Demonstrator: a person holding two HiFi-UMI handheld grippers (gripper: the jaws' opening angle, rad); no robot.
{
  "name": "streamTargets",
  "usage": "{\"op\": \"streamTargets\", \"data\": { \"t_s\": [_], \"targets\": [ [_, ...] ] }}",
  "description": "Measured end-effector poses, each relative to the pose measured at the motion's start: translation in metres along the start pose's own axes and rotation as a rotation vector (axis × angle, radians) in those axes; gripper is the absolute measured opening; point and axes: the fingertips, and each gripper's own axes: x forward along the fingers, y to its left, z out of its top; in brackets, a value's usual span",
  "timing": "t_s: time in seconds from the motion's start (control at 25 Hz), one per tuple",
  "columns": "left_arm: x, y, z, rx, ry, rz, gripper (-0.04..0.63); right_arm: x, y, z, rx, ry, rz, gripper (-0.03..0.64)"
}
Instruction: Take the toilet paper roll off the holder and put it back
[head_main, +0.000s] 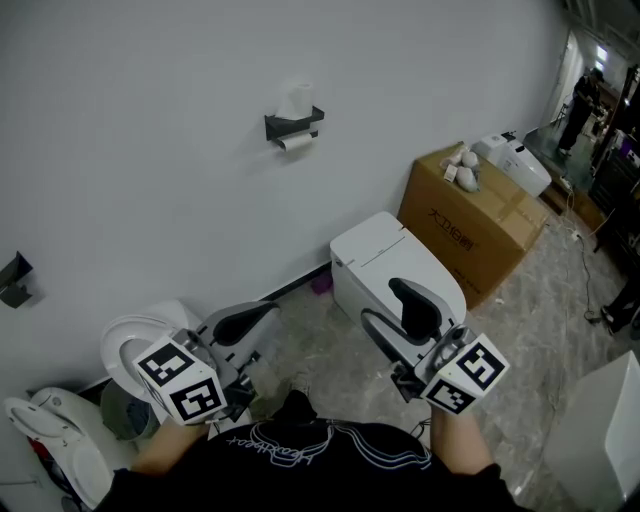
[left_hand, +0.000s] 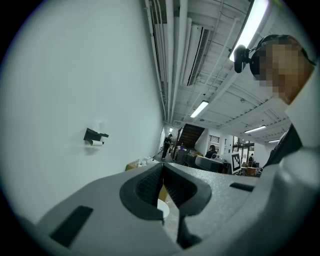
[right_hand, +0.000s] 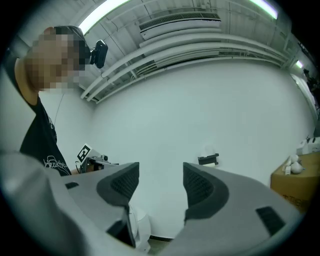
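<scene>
left gripper (left_hand: 163, 172) has its jaws pressed together with nothing between them; right gripper (right_hand: 160, 181) holds its jaws apart and empty, over a white toilet (head_main: 372, 250). toilet paper roll (head_main: 296, 143) hangs in the black holder (head_main: 292, 124) fixed higher up the wall, well apart from both grippers.
</scene>
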Motion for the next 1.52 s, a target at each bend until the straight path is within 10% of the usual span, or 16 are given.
{"op": "streamTargets", "data": {
  "t_s": [0.28,1.52],
  "targets": [
    [0.021,0.031,0.007,-0.002,-0.01,-0.011,0.005,0.025,-0.035,-0.004,-0.053,0.028,-0.059,0.367],
    [0.193,0.348,0.09,-0.079,0.019,-0.057,0.005,0.295,-0.257,-0.038,-0.001,0.159,-0.143,0.374]
  ]
}}
